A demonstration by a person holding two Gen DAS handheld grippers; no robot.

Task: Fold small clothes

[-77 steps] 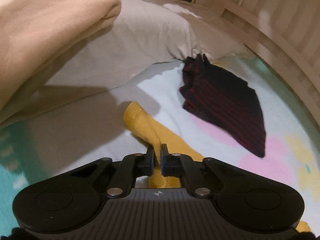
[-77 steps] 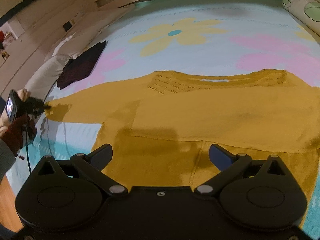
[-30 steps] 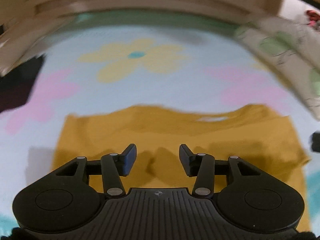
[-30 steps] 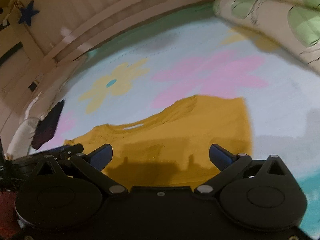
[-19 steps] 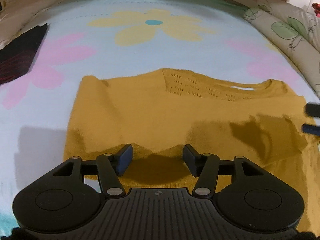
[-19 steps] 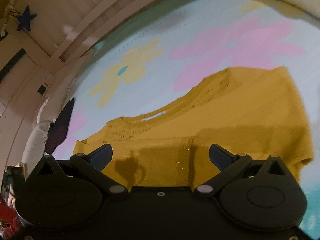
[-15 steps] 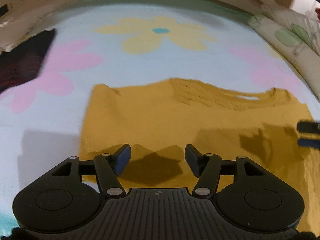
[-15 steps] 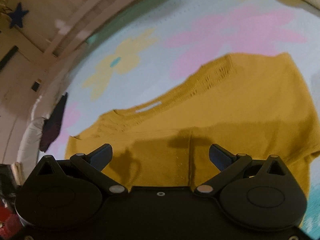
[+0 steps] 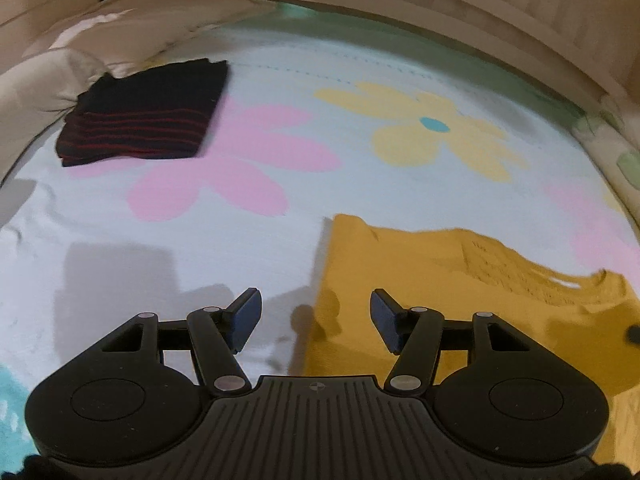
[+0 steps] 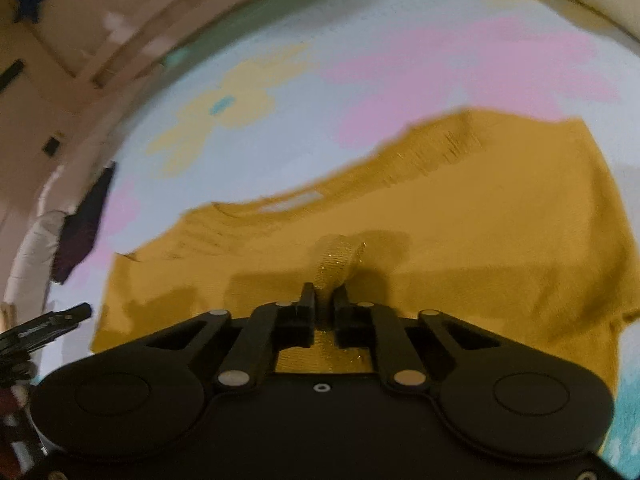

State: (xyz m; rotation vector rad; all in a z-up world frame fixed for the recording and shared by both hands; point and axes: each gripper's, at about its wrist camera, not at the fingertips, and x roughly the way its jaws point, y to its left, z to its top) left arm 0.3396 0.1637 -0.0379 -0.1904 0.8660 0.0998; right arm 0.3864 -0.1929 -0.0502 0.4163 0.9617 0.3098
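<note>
A mustard-yellow knit sweater [image 10: 460, 216] lies flat on the flowered bedsheet with its sleeves folded in. In the left wrist view the sweater [image 9: 440, 280] fills the lower right. My right gripper [image 10: 323, 294] is shut on a raised pinch of the sweater's cuff in the middle of the garment. My left gripper [image 9: 316, 320] is open and empty, low over the sweater's left edge, one finger over the bare sheet. The left gripper's tip also shows in the right wrist view [image 10: 60, 320], beside the sweater's left side.
A folded black garment with red stripes [image 9: 144, 112] lies at the far left by a beige pillow [image 9: 36, 80]. The flowered sheet [image 9: 280, 168] stretches beyond. A wooden bed rail [image 9: 440, 4] curves along the far side. A leaf-print cushion [image 9: 624, 152] sits at right.
My right gripper has closed on a pinch of the sweater; it was open before. My left gripper has shifted left, to the sweater's left edge, still open.
</note>
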